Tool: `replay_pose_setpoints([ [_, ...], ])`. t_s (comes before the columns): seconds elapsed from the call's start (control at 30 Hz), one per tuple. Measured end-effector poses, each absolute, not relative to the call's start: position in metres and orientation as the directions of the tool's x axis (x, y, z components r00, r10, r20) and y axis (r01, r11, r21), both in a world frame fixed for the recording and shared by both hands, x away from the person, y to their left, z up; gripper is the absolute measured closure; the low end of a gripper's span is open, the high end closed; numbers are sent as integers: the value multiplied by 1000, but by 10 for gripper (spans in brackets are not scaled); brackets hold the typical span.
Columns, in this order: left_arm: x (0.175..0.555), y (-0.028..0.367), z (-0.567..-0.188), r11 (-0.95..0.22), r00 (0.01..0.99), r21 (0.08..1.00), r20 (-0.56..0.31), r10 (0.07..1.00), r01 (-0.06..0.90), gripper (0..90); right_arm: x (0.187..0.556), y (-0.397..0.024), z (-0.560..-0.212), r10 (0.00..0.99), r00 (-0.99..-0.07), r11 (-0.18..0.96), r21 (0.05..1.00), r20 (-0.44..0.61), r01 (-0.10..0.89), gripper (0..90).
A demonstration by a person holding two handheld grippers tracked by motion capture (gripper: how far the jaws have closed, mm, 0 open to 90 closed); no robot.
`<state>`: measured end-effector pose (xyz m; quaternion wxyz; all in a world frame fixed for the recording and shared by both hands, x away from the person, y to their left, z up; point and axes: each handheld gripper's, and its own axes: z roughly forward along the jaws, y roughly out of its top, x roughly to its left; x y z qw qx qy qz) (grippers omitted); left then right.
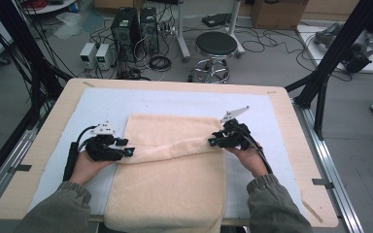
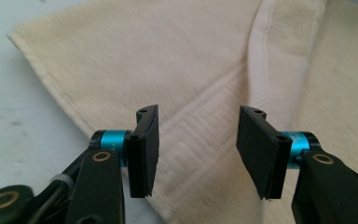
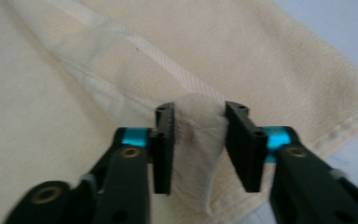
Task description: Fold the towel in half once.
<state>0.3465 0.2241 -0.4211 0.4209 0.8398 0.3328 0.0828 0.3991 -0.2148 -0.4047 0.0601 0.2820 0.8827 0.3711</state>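
High view: one cream towel (image 1: 170,179) lies on the pale mat (image 1: 97,104) on my table (image 1: 53,121), its near edge cut off by the frame. My left hand-held gripper (image 1: 128,152) stands half open over the towel's left edge, gripping nothing. My right hand-held gripper (image 1: 213,141) pinches a bunched fold at the right edge.

A lab or robotics workroom. Beyond the desk (image 1: 48,141), at 11 o'clock, computer towers (image 1: 135,26) and power supplies (image 1: 96,55) stand on the floor among loose cables (image 1: 272,41); a stool (image 1: 215,48) sits at 12; black frame struts (image 1: 337,46) rise at 2.
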Motion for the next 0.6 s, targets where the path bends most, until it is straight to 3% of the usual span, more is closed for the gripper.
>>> replay_pose_setpoints([
  [0.07, 341, 223, -422, -428, 777, 767, -141, 614, 478, 525, 394, -217, -404, 518, -846, 568, 691, 123, 448, 768],
  [0.2, 327, 220, -423, -440, 805, 771, -155, 572, 461, 535, 380, -217, -399, 452, -881, 601, 680, 144, 419, 788],
  [0.27, 320, 220, -423, -457, 818, 771, -139, 558, 443, 535, 369, -216, -393, 409, -902, 628, 675, 135, 386, 760],
  [0.5, 306, 229, -421, -466, 826, 784, -101, 555, 409, 528, 345, -218, -369, 387, -917, 580, 748, 96, 323, 668],
  [0.6, 304, 233, -421, -465, 823, 786, -97, 559, 408, 524, 341, -218, -370, 391, -917, 597, 738, 76, 316, 644],
])
